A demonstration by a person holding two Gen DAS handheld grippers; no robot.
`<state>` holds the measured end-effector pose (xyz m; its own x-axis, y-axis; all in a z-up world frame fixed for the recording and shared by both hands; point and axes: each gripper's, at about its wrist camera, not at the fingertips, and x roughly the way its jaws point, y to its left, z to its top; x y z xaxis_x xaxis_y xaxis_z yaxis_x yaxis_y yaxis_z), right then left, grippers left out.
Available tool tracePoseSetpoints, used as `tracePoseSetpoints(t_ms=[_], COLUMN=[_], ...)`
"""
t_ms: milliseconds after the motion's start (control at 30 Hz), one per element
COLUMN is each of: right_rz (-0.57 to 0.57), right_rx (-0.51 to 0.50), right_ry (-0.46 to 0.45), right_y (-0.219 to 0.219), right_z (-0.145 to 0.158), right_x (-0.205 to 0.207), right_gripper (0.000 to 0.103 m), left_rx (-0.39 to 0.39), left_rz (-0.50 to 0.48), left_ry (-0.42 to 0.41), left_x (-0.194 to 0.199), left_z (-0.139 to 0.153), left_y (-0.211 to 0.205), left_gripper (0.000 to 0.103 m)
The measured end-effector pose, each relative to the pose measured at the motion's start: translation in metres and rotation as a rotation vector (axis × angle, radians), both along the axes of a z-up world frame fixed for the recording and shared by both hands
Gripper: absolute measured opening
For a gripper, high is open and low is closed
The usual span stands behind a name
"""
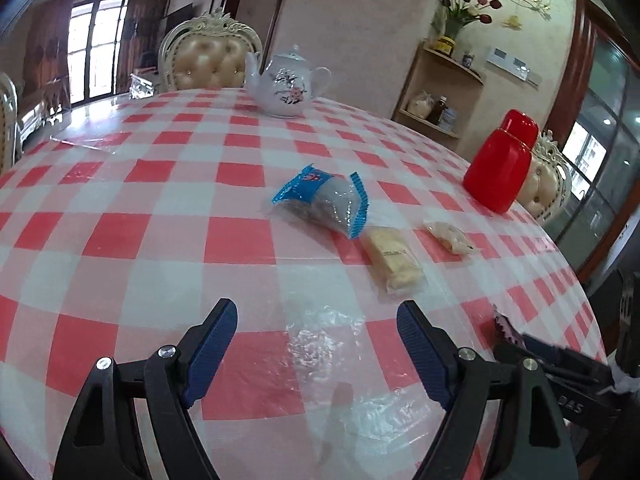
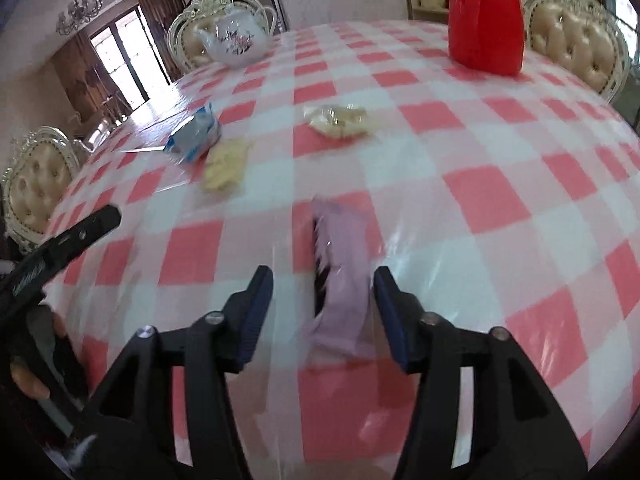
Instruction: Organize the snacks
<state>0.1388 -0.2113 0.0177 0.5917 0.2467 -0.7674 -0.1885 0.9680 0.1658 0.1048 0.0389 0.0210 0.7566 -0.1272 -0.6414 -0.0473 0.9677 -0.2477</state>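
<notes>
**Observer:** Where are we in the sorting?

**Operator:** I'm on the pickup of the purple packet [image 2: 340,288]. In the right wrist view it lies on the tabletop [image 2: 500,152] at lower centre, between the jaws of my right gripper [image 2: 323,316]. The jaws stand partly open; the right-hand pad looks close to the wrapper, but the blur stops me calling it contact. I don't read it as gripped.

**Observer:** And the left?

**Operator:** My left gripper [image 1: 318,354] hangs wide open with nothing in it, only clear plastic sheeting under it. The other snacks sit mid-frame in its view: the blue-edged packet [image 1: 320,204], the beige bar [image 1: 394,260] just beside it, and the small clear packet [image 1: 450,236] to the right.

**Observer:** Next move?

**Operator:** I judge I need to steady the right hand, centre the packet, close gently so the wrapper doesn't slip, then carry it toward that group.
</notes>
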Motion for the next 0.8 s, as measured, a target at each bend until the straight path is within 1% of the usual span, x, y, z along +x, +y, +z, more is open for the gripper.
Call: tracePoseSetpoints(t_ms=[67,133,167,200,233,300,367,400,467,533,600,700,800], right_rz=[0.02,0.031,0.029,0.023,0.013,-0.022,-0.093,-0.122,-0.192,-0.25,-0.308,-0.345,-0.367], right_rx=[-0.085,-0.133,-0.145,-0.162,-0.174,-0.125,-0.044,-0.028,-0.011,0.03,0.076,0.112,0.154], right_ry=[-0.013,-0.002,-0.01,-0.017,-0.012,-0.009,-0.038,-0.055,-0.093,-0.107,-0.117,-0.143,-0.173], right_y=[0.01,0.014,0.012,0.009,0.006,-0.01,-0.033,-0.042,-0.06,-0.076,-0.088,-0.095,-0.101], right_z=[-0.001,-0.003,-0.003,-0.003,-0.003,0.0,0.013,0.018,0.028,0.031,0.032,0.035,0.043], right_x=[0.003,0.003,0.002,0.0,0.001,0.001,0.001,0.0,-0.002,-0.004,-0.005,-0.007,-0.009], right_gripper=[0.058,0.058,0.048,0.028,0.028,0.026,0.026,0.026,0.026,0.026,0.026,0.026,0.026], left_rx=[-0.004,-0.006,-0.006,-0.009,-0.023,-0.06,-0.094,-0.102,-0.073,-0.047,-0.051,-0.038,0.006], left_rz=[-0.007,-0.017,-0.023,-0.033,-0.054,-0.081,-0.13,-0.144,-0.152,-0.171,-0.185,-0.206,-0.193], left_ry=[0.0,0.004,0.005,0.006,0.008,0.014,0.033,0.039,0.047,0.072,0.081,0.083,0.105], left_x=[-0.001,-0.002,-0.003,-0.003,-0.003,0.001,0.009,0.015,0.031,0.053,0.08,0.111,0.138], left_z=[0.0,0.0,0.0,0.0,0.0,0.002,0.003,0.003,0.001,-0.001,0.0,0.001,-0.003], left_y=[0.0,-0.002,-0.002,-0.004,-0.007,-0.015,-0.031,-0.042,-0.067,-0.093,-0.121,-0.152,-0.169], left_gripper=[0.083,0.083,0.083,0.083,0.083,0.083,0.083,0.083,0.083,0.083,0.083,0.083,0.083])
